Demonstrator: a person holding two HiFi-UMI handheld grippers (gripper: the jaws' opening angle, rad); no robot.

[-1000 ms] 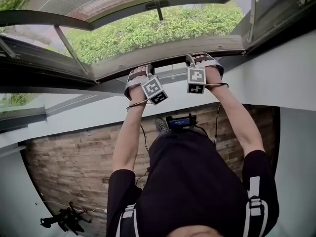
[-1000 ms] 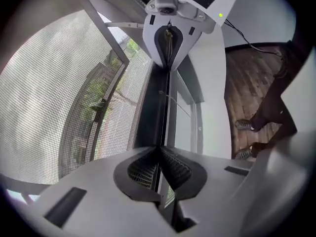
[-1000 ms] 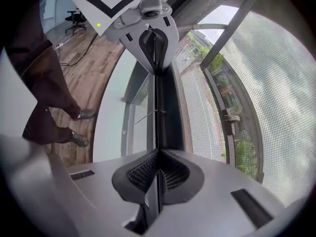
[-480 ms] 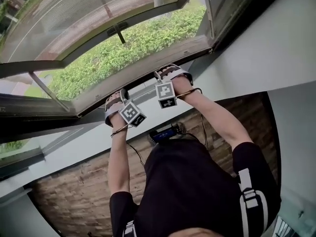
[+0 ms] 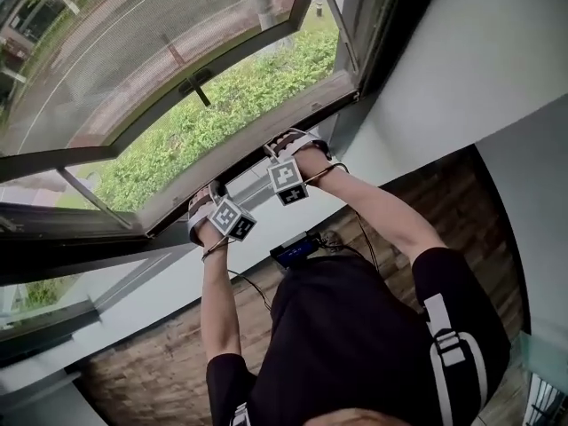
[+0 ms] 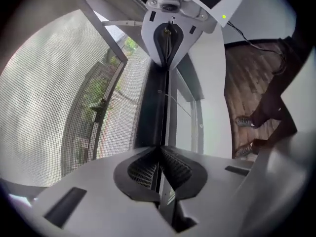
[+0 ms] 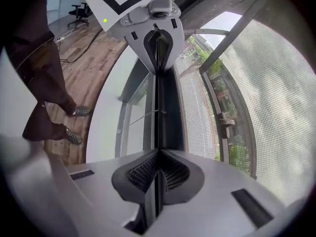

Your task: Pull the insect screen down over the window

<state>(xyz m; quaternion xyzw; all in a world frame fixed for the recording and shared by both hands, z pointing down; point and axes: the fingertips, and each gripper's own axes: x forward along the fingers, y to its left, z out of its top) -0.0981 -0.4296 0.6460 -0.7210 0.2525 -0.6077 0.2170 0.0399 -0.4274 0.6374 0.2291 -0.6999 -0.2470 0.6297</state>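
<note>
Fine grey woven mesh of the insect screen (image 5: 98, 60), matt and see-through, fills the head view toward eleven o'clock. Its pull bar (image 5: 251, 163) looks like smooth, dull grey metal. Black ribbed pads (image 6: 139, 171) sit in the matt grey plastic of the left claw (image 6: 159, 149) and right claw (image 7: 157, 153). At seven o'clock lies a brown wood-plank floor (image 5: 155, 375); at two o'clock, a smooth white painted wall (image 5: 461, 69).

Grey mesh insect screen (image 6: 44, 107) spans the open window (image 5: 348, 43) — its dark bottom bar (image 7: 168, 107) sits low, near the sill.
</note>
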